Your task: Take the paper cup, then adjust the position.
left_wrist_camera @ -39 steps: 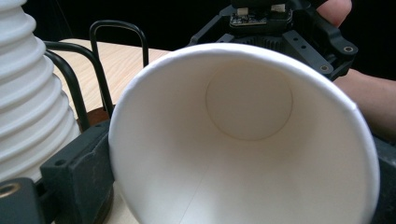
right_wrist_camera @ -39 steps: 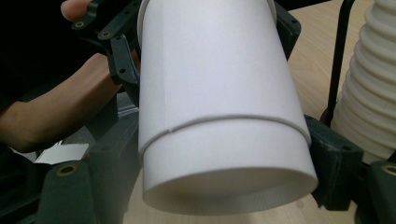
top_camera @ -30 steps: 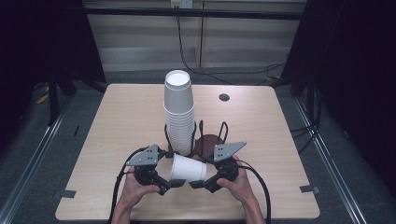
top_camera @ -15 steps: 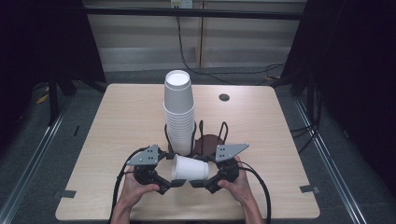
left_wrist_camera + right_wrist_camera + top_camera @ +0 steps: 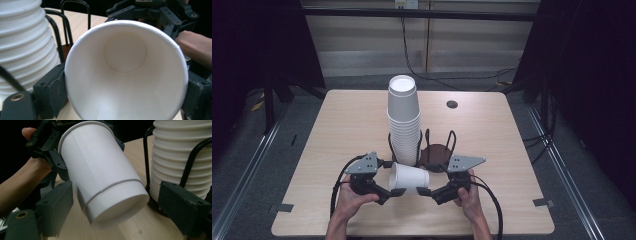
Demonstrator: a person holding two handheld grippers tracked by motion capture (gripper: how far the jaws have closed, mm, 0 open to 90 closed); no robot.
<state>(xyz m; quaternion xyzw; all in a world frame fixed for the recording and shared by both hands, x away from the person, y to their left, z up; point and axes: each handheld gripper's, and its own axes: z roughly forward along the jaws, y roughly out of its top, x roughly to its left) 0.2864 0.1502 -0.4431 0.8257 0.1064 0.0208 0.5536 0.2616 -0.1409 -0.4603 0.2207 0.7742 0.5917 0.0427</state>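
Now my left gripper (image 5: 393, 191) clamps the white paper cup (image 5: 409, 177) at lower centre; my right gripper (image 5: 426, 191) stands open around its base, so I should close squarely.

Light wood table (image 5: 337, 130) w/ small dark round spot (image 5: 452, 104) nr far right edge. Grey floor (image 5: 257, 165) around it; metal rails (image 5: 247, 172) along both sides. Black cables (image 5: 412, 65) run across floor behind table. Dark curtains (image 5: 257, 45) L & R.
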